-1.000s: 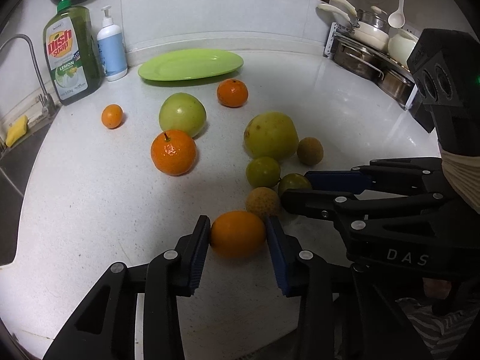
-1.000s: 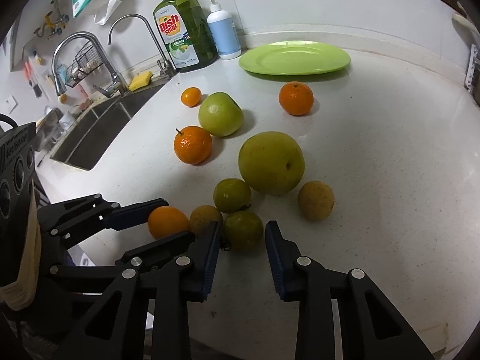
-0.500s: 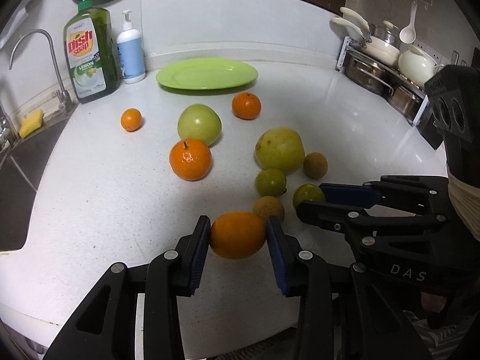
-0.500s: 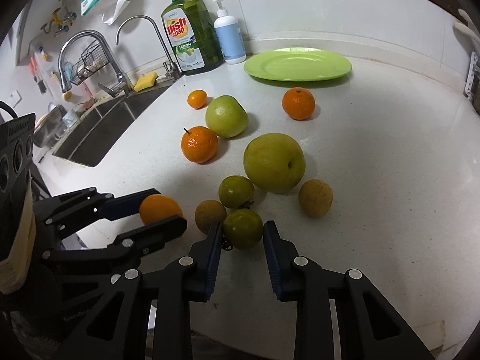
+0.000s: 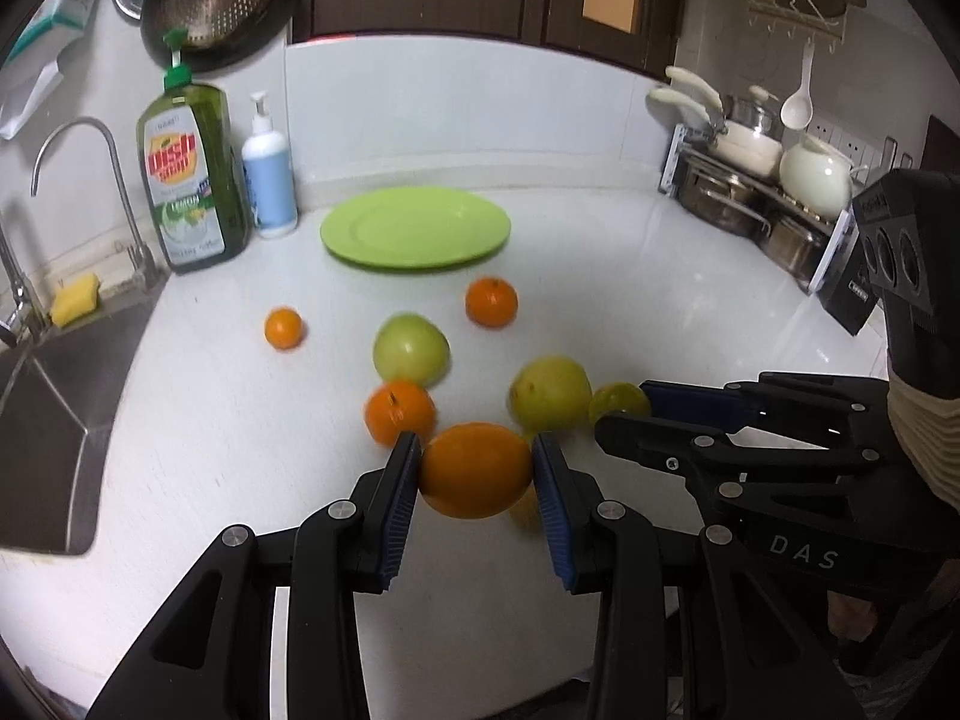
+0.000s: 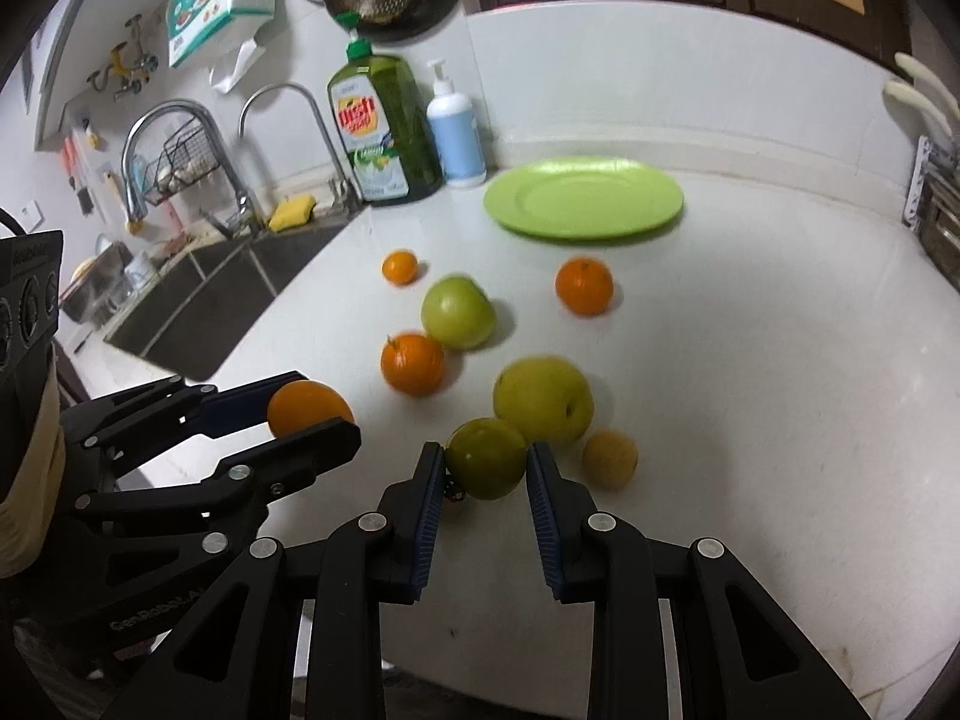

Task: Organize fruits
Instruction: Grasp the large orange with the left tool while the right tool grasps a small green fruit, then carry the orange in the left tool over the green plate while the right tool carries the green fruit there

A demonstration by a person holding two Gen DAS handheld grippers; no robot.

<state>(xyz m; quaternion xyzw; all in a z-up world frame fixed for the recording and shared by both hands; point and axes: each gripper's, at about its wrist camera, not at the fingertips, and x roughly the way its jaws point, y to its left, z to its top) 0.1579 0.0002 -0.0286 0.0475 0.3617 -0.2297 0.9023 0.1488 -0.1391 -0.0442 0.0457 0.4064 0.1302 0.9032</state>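
My left gripper [image 5: 474,471] is shut on an orange [image 5: 475,470], lifted above the white counter. My right gripper [image 6: 486,461] is shut on a small green fruit [image 6: 486,457], also off the counter. The orange [image 6: 306,405] in the left gripper [image 6: 312,402] shows at the left of the right wrist view. The empty green plate [image 5: 415,229] lies at the back by the wall. On the counter remain a green apple [image 6: 457,312], a large yellow-green fruit [image 6: 543,399], two tangerines [image 6: 413,363] [image 6: 583,286], a small orange [image 6: 399,267] and a small brown fruit [image 6: 609,457].
A dish soap bottle [image 5: 191,192] and a white pump bottle [image 5: 269,186] stand left of the plate. The sink [image 5: 42,420] and tap [image 5: 72,180] lie at the left. A rack with pots [image 5: 744,204] stands at the back right.
Both grippers have risen from the counter, each carrying its fruit: the left with the orange, the right with the small green fruit. The fruits left on the counter look farther away.
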